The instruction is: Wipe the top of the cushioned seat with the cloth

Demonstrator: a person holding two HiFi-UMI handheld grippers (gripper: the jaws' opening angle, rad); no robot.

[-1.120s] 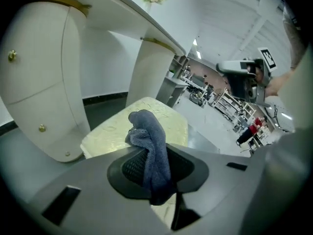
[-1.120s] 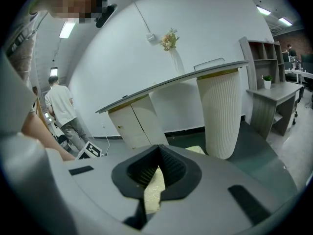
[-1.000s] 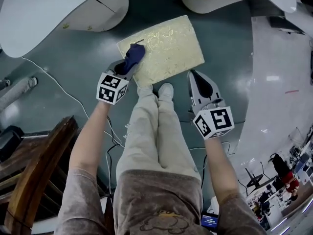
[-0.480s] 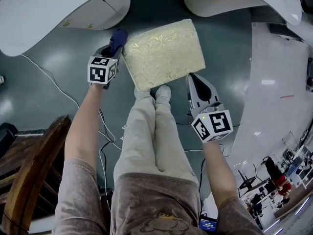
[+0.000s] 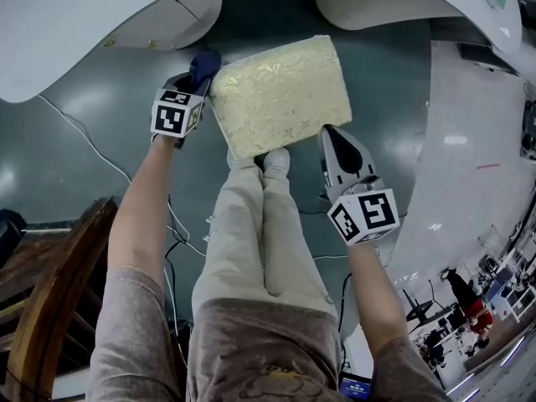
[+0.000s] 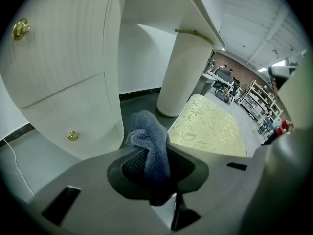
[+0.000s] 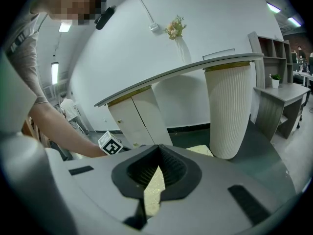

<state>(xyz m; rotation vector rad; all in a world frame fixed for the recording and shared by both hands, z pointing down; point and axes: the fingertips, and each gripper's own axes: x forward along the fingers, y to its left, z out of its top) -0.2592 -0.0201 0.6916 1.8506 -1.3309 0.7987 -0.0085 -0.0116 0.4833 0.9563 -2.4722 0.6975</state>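
The cushioned seat [image 5: 280,90] is a pale yellow, leaf-patterned block on the dark floor. My left gripper [image 5: 195,75] hangs just off its left edge, shut on a dark blue cloth [image 5: 203,62] that bunches up past the jaws. In the left gripper view the cloth [image 6: 149,141] sticks out between the pads, with the seat [image 6: 210,129] to the right. Near the seat's right front corner my right gripper [image 5: 329,132] is shut with nothing in it. In the right gripper view a strip of the seat [image 7: 153,190] shows below the closed tips [image 7: 157,155].
A white curved desk with a cabinet [image 5: 159,23] and a ribbed column [image 6: 183,72] stands beyond the seat. The person's shoes [image 5: 268,159] touch the seat's near edge. A wooden chair [image 5: 50,308] is at lower left. A cable [image 5: 84,136] runs over the floor.
My left gripper has carried the cloth from the seat's near-left corner to off its left edge, further from me. The right gripper has barely moved.
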